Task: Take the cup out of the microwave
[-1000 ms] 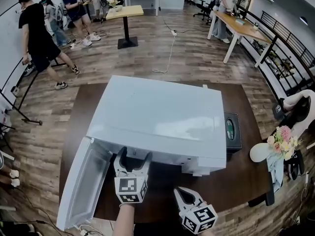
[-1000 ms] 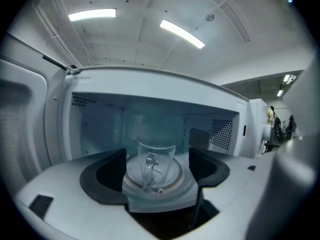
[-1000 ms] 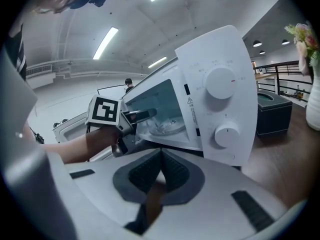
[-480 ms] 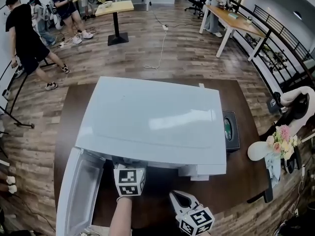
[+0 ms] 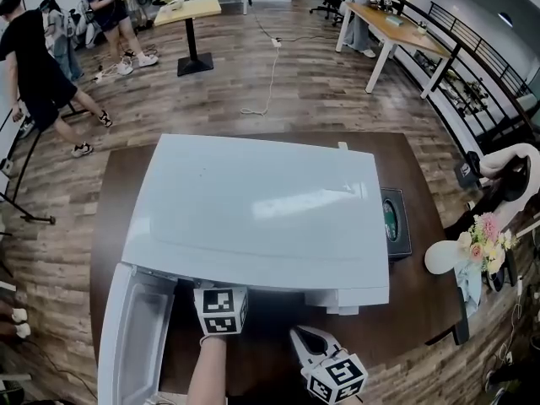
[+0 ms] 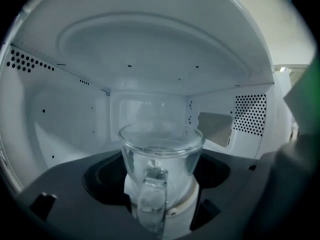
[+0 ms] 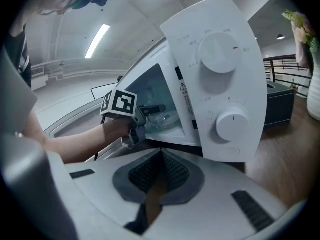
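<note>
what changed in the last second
The left gripper pushed into the microwave; its jaws have just been closing slightly, with the glass cup between them, not yet gripped. The right gripper stayed shut out front, the door open.

- Dark brown desk (image 5: 110, 226) stands on a wood-plank floor (image 5: 278, 99).
- White microwave (image 5: 261, 218) sits mid-desk and takes up most of the top; its door (image 5: 135, 336) is swung open at the front-left corner.
- Dark box (image 5: 395, 222) sits just beside the microwave's right side.
- White vase (image 5: 443, 260) with flowers stands at the desk's right edge.
</note>
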Motion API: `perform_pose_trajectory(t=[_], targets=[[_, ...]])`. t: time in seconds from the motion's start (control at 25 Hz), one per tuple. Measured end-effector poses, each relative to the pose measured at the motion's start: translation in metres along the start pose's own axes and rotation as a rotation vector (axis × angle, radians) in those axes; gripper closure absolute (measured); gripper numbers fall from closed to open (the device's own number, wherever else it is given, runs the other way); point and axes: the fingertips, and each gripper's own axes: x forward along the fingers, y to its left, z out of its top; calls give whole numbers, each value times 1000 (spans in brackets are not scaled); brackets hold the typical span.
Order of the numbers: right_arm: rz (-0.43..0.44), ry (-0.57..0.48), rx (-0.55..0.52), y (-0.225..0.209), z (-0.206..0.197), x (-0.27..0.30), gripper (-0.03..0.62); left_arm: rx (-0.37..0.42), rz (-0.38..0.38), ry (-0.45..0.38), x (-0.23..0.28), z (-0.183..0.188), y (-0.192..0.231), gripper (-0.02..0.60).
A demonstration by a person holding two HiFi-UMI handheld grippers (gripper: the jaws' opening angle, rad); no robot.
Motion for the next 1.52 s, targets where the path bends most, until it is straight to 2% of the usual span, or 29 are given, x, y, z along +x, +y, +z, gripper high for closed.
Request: perform_pose_trajectory(t=[0.56,0.84,1.52], targets=[[-8,9,-5,-5,-3,-8,602,11,19,-3,-4,1,-3,204],[-12,-8,-6,-3,-3,-21,602,15,28,-44,-19,7,-12,206],[41,-52,-35,7,-8,-72,602,-27,77,-77,-95,9,-41,206]])
